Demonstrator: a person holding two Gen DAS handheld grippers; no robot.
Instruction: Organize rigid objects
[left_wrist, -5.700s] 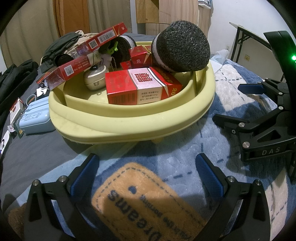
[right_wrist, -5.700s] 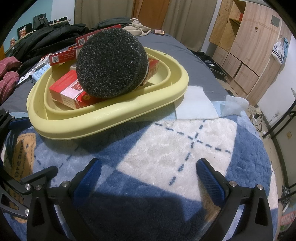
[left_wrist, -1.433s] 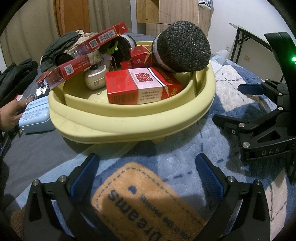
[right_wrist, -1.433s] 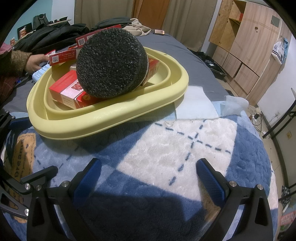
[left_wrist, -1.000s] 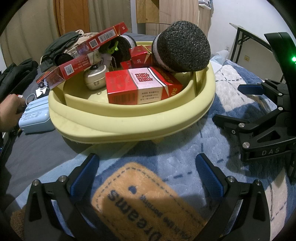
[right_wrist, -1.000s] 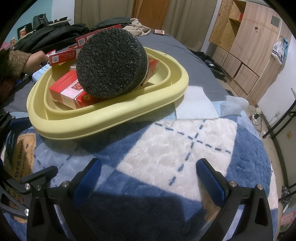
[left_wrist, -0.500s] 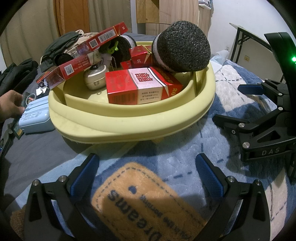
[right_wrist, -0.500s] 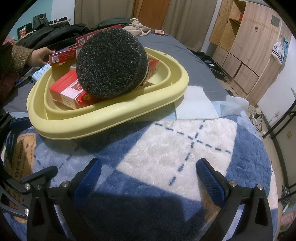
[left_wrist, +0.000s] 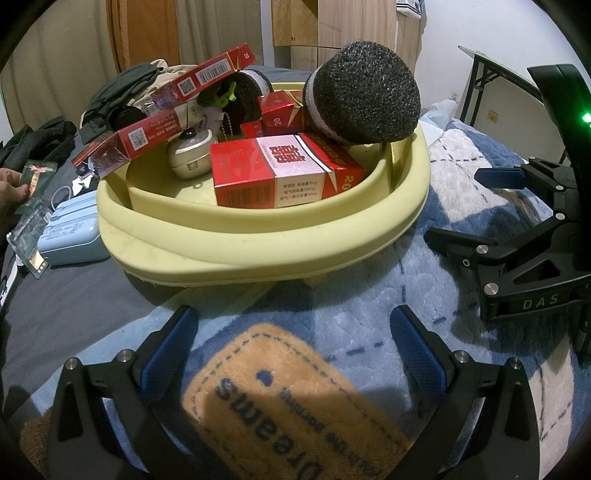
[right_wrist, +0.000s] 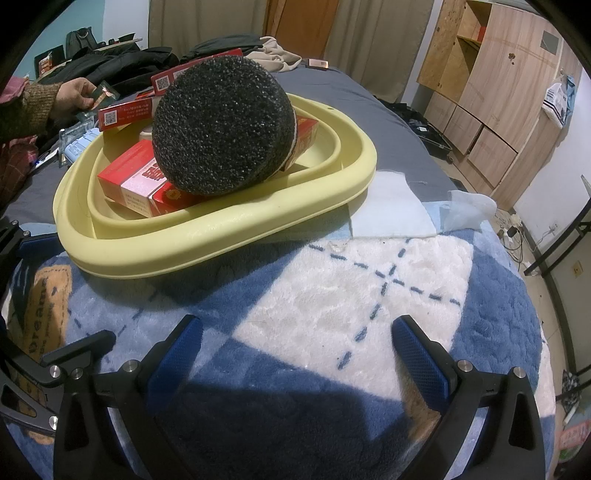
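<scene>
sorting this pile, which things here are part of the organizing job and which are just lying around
Job: yellow basin, red cartons, black sponge, small cream case.
Lying about: blue blanket, dark clothes, light blue case, wooden cabinet.

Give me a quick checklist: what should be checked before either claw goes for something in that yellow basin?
1. Left claw open and empty: ok.
2. Right claw open and empty: ok.
3. Path to the basin free: ok, only blanket lies between.
4. Pile stable: not ok; the black sponge leans on a red box, and two long red boxes overhang the rim.
5. Bystander clear: not ok; a hand holding a small packet is close behind the basin.
6. Items under the sponge: cannot tell, hidden.
</scene>
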